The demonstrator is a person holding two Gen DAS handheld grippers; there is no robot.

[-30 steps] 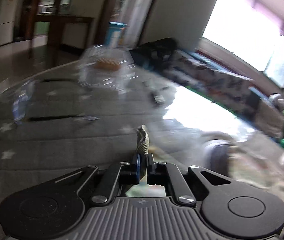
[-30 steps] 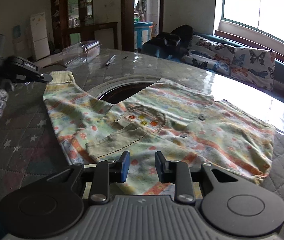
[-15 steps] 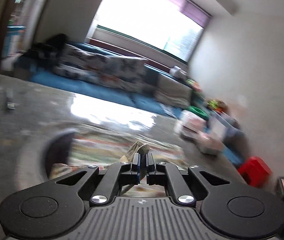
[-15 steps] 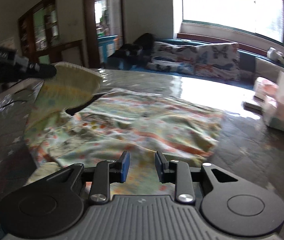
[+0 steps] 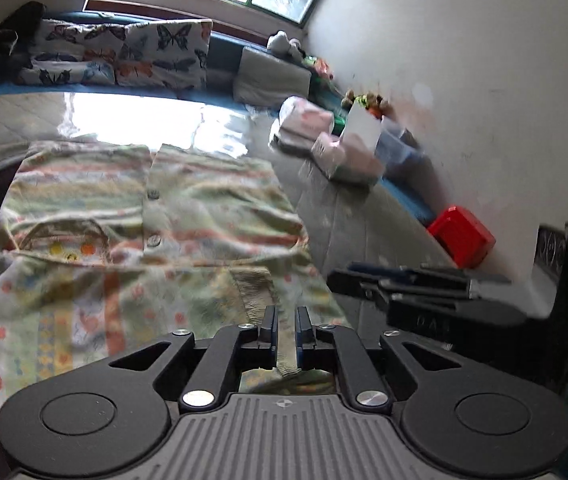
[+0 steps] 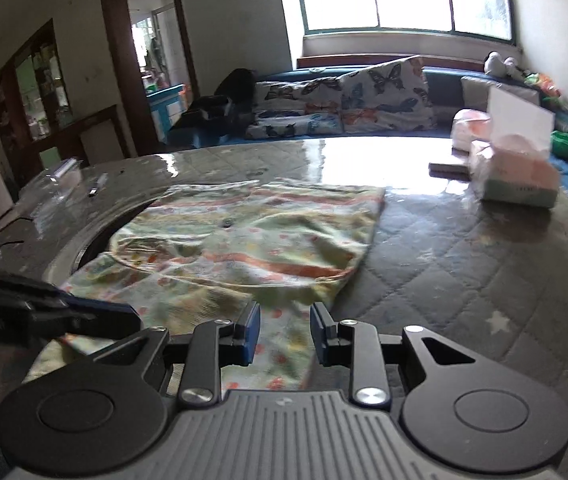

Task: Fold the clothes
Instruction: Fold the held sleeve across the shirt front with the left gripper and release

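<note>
A pale green patterned child's shirt (image 5: 156, 216) lies on the quilted grey table, one sleeve folded across its body. My left gripper (image 5: 285, 326) is shut on the sleeve's ribbed cuff (image 5: 260, 290), low over the shirt's near edge. The shirt also shows in the right wrist view (image 6: 252, 236). My right gripper (image 6: 285, 330) is open and empty, just above the shirt's near right corner. The left gripper shows at the left of the right wrist view (image 6: 96, 314); the right gripper shows at the right of the left wrist view (image 5: 339, 280).
Tissue packs and a white box (image 6: 511, 168) stand at the table's far right. A pen (image 6: 98, 191) and clear plastic (image 6: 60, 174) lie far left. A dark round opening (image 6: 96, 236) sits under the shirt's left side. A sofa with butterfly cushions (image 6: 363, 100) is behind.
My left gripper has carried the cuff from the table's left side across the shirt to its right side, folding the sleeve over. The right gripper stayed open and shifted right.
</note>
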